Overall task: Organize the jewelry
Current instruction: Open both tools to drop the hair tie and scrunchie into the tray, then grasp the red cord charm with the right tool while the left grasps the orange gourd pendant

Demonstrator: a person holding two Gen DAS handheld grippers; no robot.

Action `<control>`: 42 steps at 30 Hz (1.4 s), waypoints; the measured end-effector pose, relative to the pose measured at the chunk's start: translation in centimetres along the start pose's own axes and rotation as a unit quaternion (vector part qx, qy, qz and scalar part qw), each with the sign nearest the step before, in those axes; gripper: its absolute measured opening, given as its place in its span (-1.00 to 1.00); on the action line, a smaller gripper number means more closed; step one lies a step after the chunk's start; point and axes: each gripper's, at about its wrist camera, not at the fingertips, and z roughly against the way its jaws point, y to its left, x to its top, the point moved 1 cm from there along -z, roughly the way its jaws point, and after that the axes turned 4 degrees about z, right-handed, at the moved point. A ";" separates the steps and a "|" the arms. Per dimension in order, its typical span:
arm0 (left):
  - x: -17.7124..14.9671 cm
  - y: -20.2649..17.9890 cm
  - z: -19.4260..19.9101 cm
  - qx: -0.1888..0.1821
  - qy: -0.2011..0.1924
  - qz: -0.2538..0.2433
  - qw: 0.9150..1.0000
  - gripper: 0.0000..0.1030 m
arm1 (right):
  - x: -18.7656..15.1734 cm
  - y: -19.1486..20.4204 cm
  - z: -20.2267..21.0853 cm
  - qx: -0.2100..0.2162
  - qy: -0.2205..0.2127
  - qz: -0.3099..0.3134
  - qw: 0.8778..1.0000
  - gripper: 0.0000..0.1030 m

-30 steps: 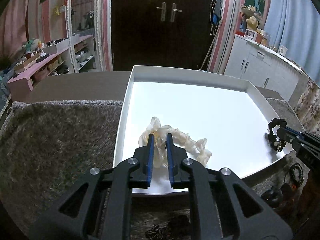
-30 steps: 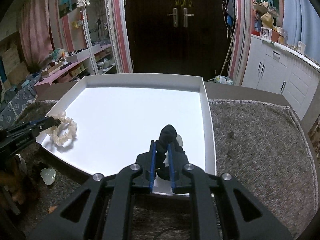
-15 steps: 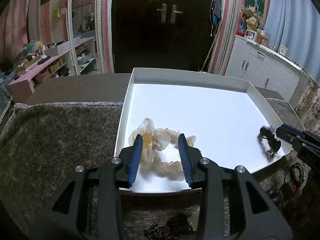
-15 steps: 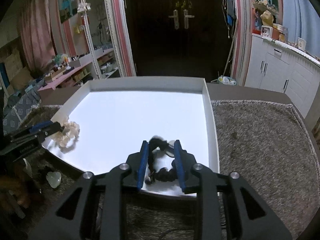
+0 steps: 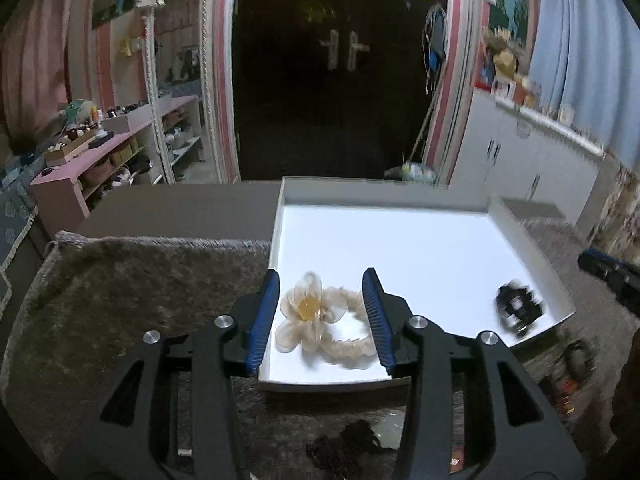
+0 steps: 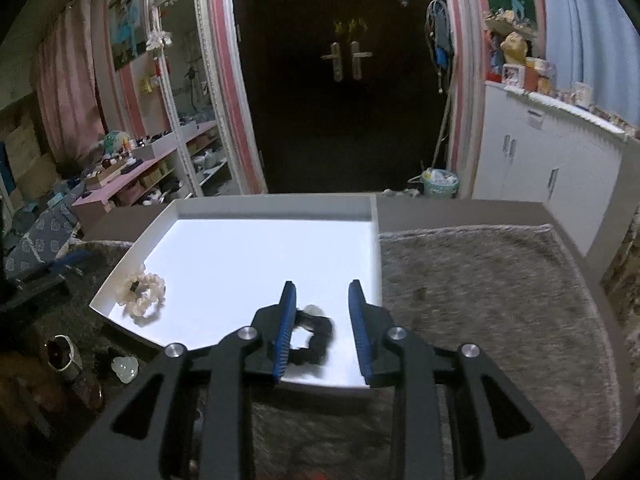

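A cream flower bracelet (image 5: 320,322) lies in the near left corner of the white tray (image 5: 400,200). My left gripper (image 5: 322,316) is open, its jaws either side of the bracelet and above it. A black bracelet (image 6: 314,338) lies in the tray's near right corner, also seen in the left wrist view (image 5: 518,308). My right gripper (image 6: 322,328) is open just above it. The cream bracelet also shows in the right wrist view (image 6: 142,294).
The tray sits on a grey shaggy mat (image 6: 480,300). Loose jewelry lies on the mat in front of the tray: a pale pendant (image 6: 125,368), a dark bangle (image 5: 576,356) and dark beads (image 5: 340,446). A dark door and shelves stand behind.
Both grippers opened and let go: the cream bracelet and the black bracelet now lie in the tray. Both grippers have pulled back and up.
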 end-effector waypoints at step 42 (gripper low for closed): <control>-10.1 4.9 9.4 0.030 0.014 -0.044 0.998 0.11 | -11.2 2.5 3.1 0.001 0.083 0.025 0.996 -0.42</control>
